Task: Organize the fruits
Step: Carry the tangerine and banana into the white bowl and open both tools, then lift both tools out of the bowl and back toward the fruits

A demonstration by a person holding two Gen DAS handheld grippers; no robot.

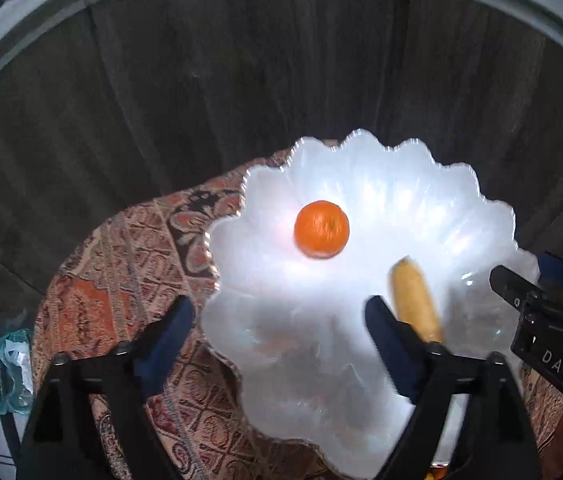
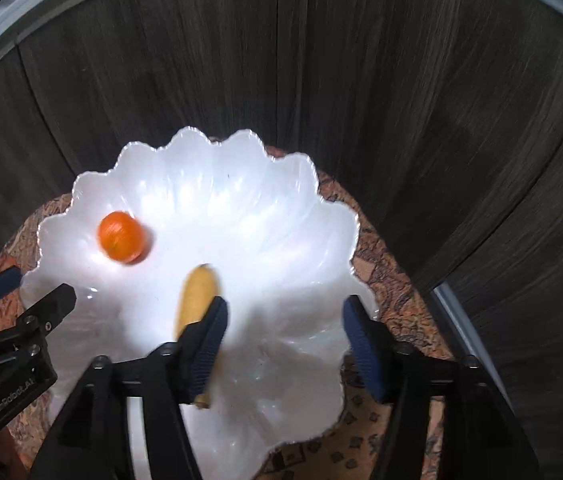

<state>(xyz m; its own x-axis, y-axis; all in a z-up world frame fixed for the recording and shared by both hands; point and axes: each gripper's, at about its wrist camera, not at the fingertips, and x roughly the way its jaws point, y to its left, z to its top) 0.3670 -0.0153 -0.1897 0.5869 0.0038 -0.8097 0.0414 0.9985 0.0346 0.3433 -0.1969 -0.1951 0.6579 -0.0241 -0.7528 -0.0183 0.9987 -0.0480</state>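
A: Record your claws first. Your left claw (image 1: 279,328) stands spread wide above the white scalloped bowl (image 1: 461,200), nothing between its fingers. Your right claw (image 2: 283,330) is spread too, pads clear of everything.

B: And the fruit?

A: The orange (image 1: 321,229) lies inside the bowl, toward its far side, blurred. The banana (image 1: 415,300) lies in the bowl as well, near the orange but apart from it; in the right wrist view your right claw's left finger (image 2: 205,344) covers its near part. Contact there: cannot tell.

B: Bowl's support?

A: A patterned cloth (image 1: 129,248), with dark wood-grain floor (image 1: 241,60) around it.
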